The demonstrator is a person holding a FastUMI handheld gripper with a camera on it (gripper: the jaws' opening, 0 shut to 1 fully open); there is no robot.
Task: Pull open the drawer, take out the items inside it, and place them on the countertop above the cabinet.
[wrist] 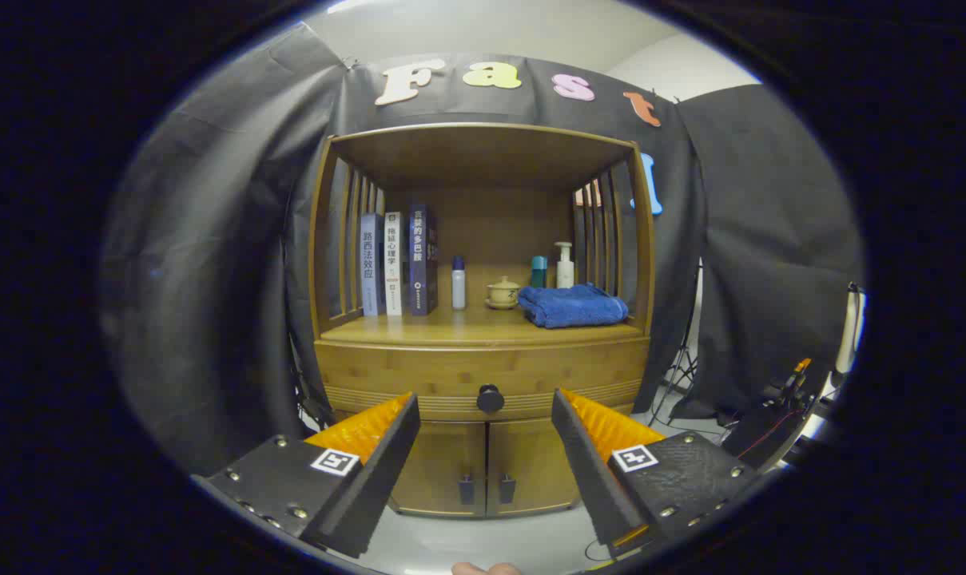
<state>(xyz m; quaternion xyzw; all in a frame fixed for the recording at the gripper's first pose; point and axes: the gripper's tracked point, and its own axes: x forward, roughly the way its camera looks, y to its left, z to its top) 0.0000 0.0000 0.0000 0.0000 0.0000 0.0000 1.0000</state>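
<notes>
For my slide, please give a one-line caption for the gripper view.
Open tongs face the closed drawer's round black knob on a bamboo cabinet; folded blue towel on its countertop.

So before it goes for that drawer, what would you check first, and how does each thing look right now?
1. Gripper open wide enough for the knob: ok, the fingers stand well apart.
2. Knob lined up between the fingers: ok, it sits beyond them, about midway.
3. Drawer shut and waiting to be pulled: ok, its front lies flush with the cabinet.
4. Free spot on the countertop for the items: ok, bare wood shows in front of the books and the blue towel.
5. What lies inside the drawer: cannot tell, it is closed.
</notes>
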